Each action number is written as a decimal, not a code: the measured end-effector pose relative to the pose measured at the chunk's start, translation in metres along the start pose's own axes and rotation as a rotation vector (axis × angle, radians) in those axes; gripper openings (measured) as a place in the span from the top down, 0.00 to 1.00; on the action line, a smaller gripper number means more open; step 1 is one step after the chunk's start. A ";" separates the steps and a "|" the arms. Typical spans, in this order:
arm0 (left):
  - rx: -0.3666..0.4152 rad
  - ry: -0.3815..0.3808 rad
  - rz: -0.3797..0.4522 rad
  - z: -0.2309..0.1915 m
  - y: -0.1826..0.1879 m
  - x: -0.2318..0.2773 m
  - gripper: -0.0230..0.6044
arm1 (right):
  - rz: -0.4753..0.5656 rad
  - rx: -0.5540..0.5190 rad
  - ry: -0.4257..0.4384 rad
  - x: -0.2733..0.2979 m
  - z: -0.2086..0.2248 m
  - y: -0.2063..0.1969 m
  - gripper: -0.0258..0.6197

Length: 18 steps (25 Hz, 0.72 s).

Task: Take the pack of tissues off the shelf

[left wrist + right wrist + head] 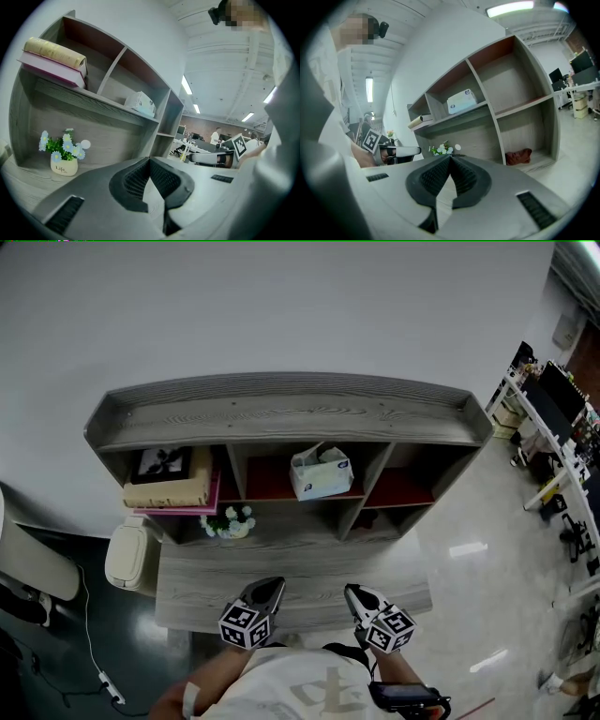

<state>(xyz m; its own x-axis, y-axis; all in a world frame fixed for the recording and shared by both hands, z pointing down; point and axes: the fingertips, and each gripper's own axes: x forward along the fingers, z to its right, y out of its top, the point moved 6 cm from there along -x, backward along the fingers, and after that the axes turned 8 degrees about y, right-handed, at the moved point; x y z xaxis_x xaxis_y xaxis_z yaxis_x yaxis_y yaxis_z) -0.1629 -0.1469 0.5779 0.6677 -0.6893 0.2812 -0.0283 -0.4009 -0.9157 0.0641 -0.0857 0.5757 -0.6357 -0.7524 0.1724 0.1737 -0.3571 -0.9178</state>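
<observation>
**Both grippers shut and empty; tissue pack in middle compartment**

At the far left, a cream, rounded bin [127, 557] stands on the floor beside the shelf unit [281, 413]. The unit is grey board with a pronounced wood grain. It has a raised lip round its top and dark red floors in its upper compartments.

The upper left compartment holds a stack of books [169, 491]: a thick tan volume lying flat on a thinner pink one. Below it, a small white pot of pale blue and white flowers [228, 523] sits on the lower ledge.

The pack of tissues [321, 472] stands in the upper middle compartment. It is a soft, boxy white and light blue pack with a sheet poking from its top. It is well apart from both grippers.

The right gripper view shows a crumpled red cloth [518, 156] in the lower right compartment.

The left gripper [272, 584] is over the grained front ledge, its ribbed dark pads [136, 180] meeting at the tips with nothing between them. The right gripper [352, 590], beside it, has its ribbed pads [464, 178] closed in the same way, also empty.
</observation>
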 end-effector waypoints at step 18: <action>0.075 0.005 0.058 0.000 0.062 0.030 0.90 | -0.002 -0.006 0.009 0.019 0.017 0.009 0.95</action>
<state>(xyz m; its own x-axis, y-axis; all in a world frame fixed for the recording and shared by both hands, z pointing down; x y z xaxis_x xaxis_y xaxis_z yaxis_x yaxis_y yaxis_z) -0.1445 -0.1920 0.5297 0.6626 -0.7134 0.2281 -0.0110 -0.3138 -0.9494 0.0667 -0.1130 0.5767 -0.6431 -0.7465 0.1710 0.1677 -0.3551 -0.9196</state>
